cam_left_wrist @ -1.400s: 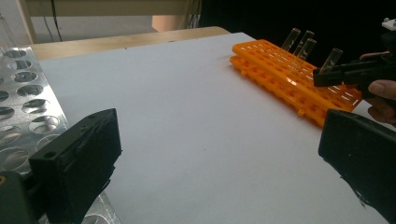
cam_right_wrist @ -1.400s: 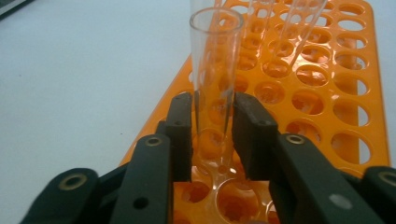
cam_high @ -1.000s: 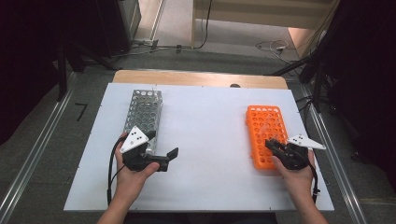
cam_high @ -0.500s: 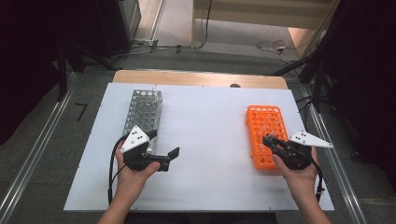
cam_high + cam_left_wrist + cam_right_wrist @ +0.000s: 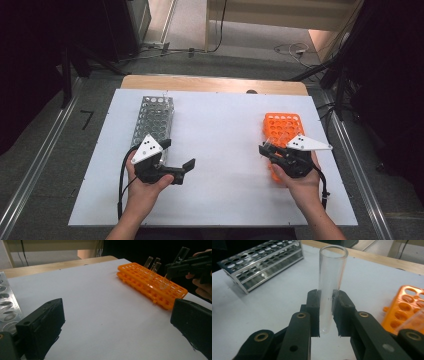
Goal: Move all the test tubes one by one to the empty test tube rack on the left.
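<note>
Glass tube (image 5: 332, 287) sits clamped between the jaws of the right gripper (image 5: 327, 312), which holds it just above the near end of the orange rack (image 5: 280, 125). In the left gripper view the tube (image 5: 172, 268) tilts, its rounded bottom just over the rack's (image 5: 152, 287) holes, so the lift-out looks finished or nearly so. About 3 more tubes (image 5: 152, 265) stand in that rack toward its far end, though the glass is faint and the count is a guess. Across the white table (image 5: 225, 140), well apart from the orange rack, the metal rack (image 5: 152, 117) shows no tubes that I can make out. The left gripper (image 5: 189, 164) rests on the table just beside the metal rack, jaws wide apart and holding nothing. By my reading the transfer is at an early stage: 1 tube is in hand, its carry across to the metal rack is not yet done, and the others wait.
</note>
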